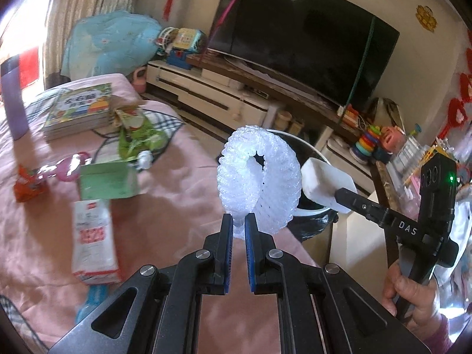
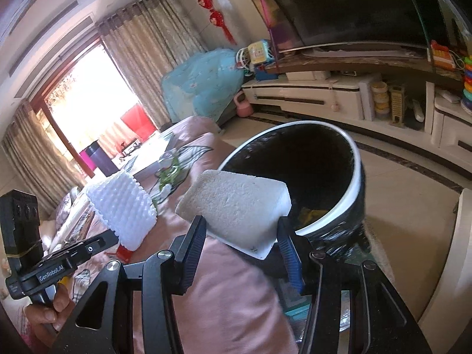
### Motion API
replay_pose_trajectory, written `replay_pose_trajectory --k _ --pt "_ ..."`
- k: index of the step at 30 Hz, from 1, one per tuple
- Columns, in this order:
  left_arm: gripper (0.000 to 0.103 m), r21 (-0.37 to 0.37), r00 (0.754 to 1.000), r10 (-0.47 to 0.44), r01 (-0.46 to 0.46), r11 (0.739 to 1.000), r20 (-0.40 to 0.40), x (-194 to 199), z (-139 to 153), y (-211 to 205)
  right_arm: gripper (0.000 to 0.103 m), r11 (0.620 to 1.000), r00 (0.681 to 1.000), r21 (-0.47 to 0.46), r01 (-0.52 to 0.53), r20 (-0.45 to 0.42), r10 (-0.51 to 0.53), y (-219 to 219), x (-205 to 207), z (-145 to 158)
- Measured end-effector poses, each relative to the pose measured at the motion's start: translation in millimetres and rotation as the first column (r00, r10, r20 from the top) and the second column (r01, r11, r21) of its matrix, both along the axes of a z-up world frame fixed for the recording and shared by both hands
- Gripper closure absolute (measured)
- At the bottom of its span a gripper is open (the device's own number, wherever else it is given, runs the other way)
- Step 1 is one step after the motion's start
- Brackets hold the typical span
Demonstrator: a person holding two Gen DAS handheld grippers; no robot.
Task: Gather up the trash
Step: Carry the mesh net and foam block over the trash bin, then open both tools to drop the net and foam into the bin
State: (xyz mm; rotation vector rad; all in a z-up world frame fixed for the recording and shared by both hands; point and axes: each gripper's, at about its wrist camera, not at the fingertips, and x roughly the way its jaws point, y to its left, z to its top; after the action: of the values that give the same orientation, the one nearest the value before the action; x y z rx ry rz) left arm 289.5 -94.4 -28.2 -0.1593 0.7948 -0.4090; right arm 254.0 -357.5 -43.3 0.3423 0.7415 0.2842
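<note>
Place: a home living room.
Evidence: a television [image 1: 301,35] on a long cabinet [image 2: 309,97], curtains [image 2: 147,44], toys [image 1: 368,141] seen beyond the fingers.

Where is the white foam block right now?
The foam block is clamped in the right gripper, held at the near rim of the black-lined bin.

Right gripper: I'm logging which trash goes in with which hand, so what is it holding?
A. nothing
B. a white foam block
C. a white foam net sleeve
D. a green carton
B: the right gripper is shut on the white foam block beside the bin; the left gripper holds the net sleeve.
</note>
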Motion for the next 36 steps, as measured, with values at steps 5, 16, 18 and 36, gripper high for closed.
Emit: replay_pose_trajectory --k 5,16,18,36 --pt "0.096 0.017 0.999 -0.033 0.033 0.999 -0.004 19 -1 -24 0.053 1.000 1.000 -0.008 0.020 -0.007 -0.020 -12 9 -1" --pt "0.096 0.026 0.998 -0.060 0.061 0.998 -0.026 63 -4 -66 0.052 0.999 0.999 -0.037 0.039 -0.019 -0.039 -31 32 0" --pt "0.096 0.030 0.998 -0.064 0.065 0.997 -0.027 67 -5 -72 0.052 0.998 0.999 -0.040 0.040 -0.021 -0.041 -33 35 0" --pt "0.050 0.027 0.998 -0.024 0.025 0.999 -0.063 85 -16 -92 0.028 0.999 0.998 -0.034 0.036 -0.053 -0.038 -48 56 -6"
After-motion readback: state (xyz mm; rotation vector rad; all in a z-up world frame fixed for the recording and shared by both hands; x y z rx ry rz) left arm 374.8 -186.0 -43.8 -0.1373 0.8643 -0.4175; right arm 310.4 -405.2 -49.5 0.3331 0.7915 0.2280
